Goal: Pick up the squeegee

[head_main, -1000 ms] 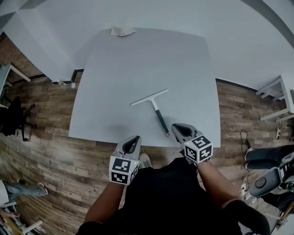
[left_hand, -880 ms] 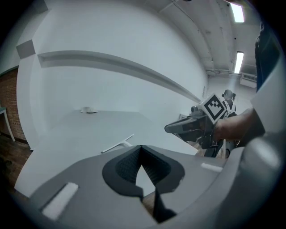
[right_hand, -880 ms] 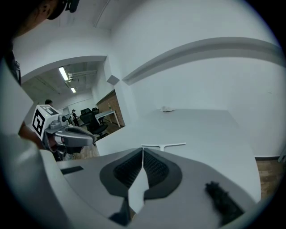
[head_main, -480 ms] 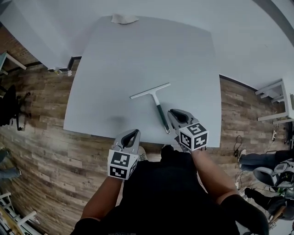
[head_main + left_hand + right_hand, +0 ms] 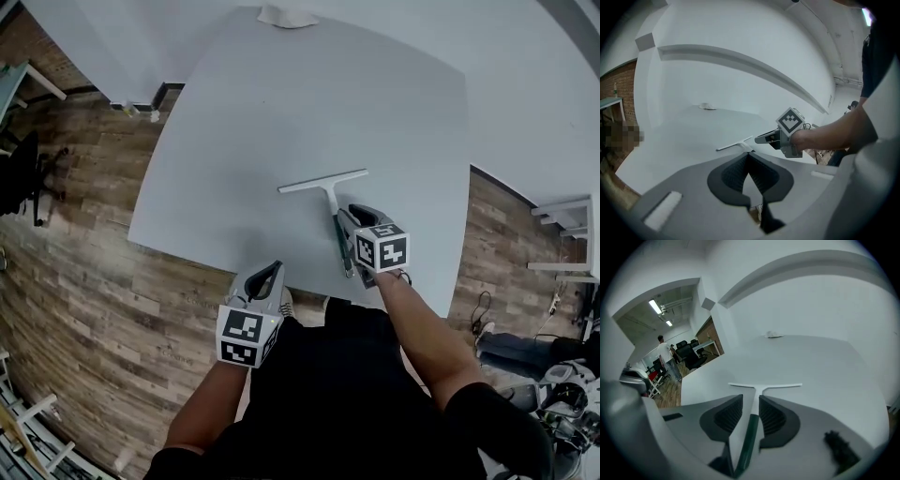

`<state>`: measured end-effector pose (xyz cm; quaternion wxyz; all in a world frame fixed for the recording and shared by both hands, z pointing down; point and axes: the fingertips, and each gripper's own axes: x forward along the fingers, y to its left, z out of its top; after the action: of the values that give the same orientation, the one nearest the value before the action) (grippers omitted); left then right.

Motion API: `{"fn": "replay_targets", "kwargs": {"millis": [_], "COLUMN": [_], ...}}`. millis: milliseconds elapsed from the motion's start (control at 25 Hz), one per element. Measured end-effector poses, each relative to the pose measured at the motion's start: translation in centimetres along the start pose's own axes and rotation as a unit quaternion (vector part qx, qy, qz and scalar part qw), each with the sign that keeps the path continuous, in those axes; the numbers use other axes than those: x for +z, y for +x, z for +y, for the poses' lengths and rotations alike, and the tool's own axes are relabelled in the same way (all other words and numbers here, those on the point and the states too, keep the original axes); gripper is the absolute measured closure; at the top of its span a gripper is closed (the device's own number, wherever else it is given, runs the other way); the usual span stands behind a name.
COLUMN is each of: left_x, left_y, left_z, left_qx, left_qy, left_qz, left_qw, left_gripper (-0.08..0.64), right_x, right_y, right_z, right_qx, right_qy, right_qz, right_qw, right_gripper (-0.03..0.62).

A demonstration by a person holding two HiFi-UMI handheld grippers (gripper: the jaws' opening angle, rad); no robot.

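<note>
– Right gripper view first: where does the squeegee (image 5: 750, 430) sit?

– Flat on the grey table (image 5: 829, 366). Its dark green handle runs straight up the gap of the right gripper (image 5: 751, 400), and the pale blade lies crosswise just beyond the fingertips.

– Clamped on it?

– No. The jaws stand apart, one on each side of the handle, and they have just been opening. A strip of tabletop shows between the handle and the pad on that view's left. On the other side the handle runs close to the pad, and I cannot tell whether they touch.

– And from above?

– The head view puts the squeegee (image 5: 332, 208) near the table's (image 5: 281, 112) near right corner, with the blade away from the person and the handle end toward the near edge. The right gripper (image 5: 346, 215) lies over the handle, with its marker cube (image 5: 382, 250) behind the jaws.

– The other one?

– The left gripper (image 5: 272, 271) hangs at the table's near edge, by the wood floor (image 5: 84, 244), well left of the squeegee. In the left gripper view its jaws meet at the tips with nothing between them.

– Anything else around?

– A pale crumpled thing (image 5: 286, 15) lies at the table's far edge. The right gripper view shows office chairs (image 5: 691, 351) and a standing person (image 5: 663, 352) in the room beyond.
</note>
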<state>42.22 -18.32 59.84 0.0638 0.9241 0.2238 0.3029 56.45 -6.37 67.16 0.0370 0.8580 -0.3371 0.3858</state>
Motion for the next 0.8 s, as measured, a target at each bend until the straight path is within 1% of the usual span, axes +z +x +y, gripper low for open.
{"fn": "replay_targets", "kwargs": {"millis": [120, 200, 360, 560, 800], "left_x": [-0.4, -0.7, -1.3, -1.8, -2.2], "left_y": [-0.1, -0.1, -0.3, -0.7, -1.1], "left_z": [0.6, 1.0, 1.3, 1.3, 1.4], "left_qx": [0.01, 0.016, 0.024, 0.032, 0.041], "left_qy": [-0.006, -0.013, -0.022, -0.031, -0.038], "left_qz": [0.005, 0.007, 0.013, 0.016, 0.021], "left_qw": [0.9999, 0.9998, 0.9994, 0.9989, 0.9982], "left_gripper": [0.554, 0.553, 0.554, 0.553, 0.554], "right_x": [-0.3, -0.5, -1.0, -1.9, -3.0], "right_y": [2.0, 3.2, 5.1, 6.7, 8.1], "right_z": [-0.3, -0.3, -0.5, -1.2, -1.8], "right_qx": [0.002, 0.003, -0.007, -0.019, -0.021], "right_qy": [0.005, 0.006, 0.0, 0.003, 0.009], "right_qz": [0.018, 0.034, 0.058, 0.077, 0.097], "right_qw": [1.0, 0.999, 0.998, 0.997, 0.995], "right_gripper": [0.491, 0.476, 0.463, 0.462, 0.462]}}
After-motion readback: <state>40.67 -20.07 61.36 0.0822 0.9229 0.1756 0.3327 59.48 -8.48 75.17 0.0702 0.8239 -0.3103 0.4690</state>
